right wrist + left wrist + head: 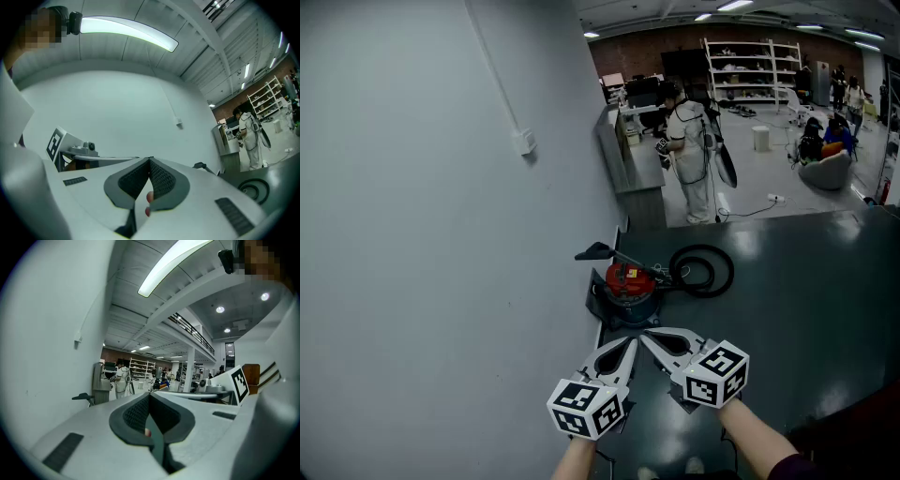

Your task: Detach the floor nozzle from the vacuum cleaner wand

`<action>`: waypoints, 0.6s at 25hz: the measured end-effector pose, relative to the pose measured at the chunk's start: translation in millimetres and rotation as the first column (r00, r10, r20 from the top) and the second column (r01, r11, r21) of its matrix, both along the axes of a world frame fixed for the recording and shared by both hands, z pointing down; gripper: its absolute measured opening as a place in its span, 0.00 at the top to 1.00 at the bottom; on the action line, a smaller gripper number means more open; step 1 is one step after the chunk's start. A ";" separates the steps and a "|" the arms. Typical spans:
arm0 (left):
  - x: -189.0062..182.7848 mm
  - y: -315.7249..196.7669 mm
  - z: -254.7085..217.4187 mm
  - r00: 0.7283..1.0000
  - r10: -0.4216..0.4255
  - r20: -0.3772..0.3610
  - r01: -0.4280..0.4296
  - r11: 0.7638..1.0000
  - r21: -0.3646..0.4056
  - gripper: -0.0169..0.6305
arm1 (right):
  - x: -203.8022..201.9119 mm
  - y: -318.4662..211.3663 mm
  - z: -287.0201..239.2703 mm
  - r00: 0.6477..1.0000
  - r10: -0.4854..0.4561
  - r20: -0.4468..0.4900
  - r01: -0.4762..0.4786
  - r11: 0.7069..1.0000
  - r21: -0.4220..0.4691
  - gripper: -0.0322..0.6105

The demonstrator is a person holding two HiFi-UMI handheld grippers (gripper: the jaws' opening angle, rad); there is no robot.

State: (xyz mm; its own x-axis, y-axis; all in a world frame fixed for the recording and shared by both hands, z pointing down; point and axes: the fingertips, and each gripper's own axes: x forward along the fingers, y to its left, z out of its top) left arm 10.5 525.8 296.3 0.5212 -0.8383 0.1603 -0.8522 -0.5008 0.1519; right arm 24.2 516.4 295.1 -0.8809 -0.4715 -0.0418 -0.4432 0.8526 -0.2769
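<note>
At the bottom centre of the head view, the left gripper (628, 344) and right gripper (651, 337) sit side by side with their tips almost meeting. Each is clenched shut on nothing, and each gripper's own view shows its pads pressed together with no object between them. Just above them in the frame, the red vacuum cleaner (630, 281) stands on the dark floor (806, 281) against the pale wall (441, 234). Its black hose (705, 270) is coiled to the right. The floor nozzle (593, 251) is the dark shape at the upper left of the canister. The thin wand (622, 258) slopes from it down and to the right, so the long axis runs diagonally across the frame. Both tips look about equally far from it. The left gripper seems better placed because the nozzle is on its side, while the right one lines up more with the wand. The joint between nozzle and wand is too small and dark to make out, and any latch there is not visible. In the gripper views the nozzle is only a small dark shape beyond the jaws. A person (691, 159) in white stands well behind.
</note>
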 end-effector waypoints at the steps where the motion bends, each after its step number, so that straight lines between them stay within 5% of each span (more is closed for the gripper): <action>1: 1.6 0.4 1.0 1.000 0.000 0.000 0.000 1.000 -0.001 0.97 | 1.6 0.3 1.2 1.000 0.000 -0.001 0.000 1.000 0.002 0.92; 15: 30.4 -1.0 12.9 1.000 -0.022 -0.003 0.022 1.000 -0.013 0.97 | 35.7 0.2 10.7 0.998 -0.055 0.025 0.056 0.998 -0.024 0.92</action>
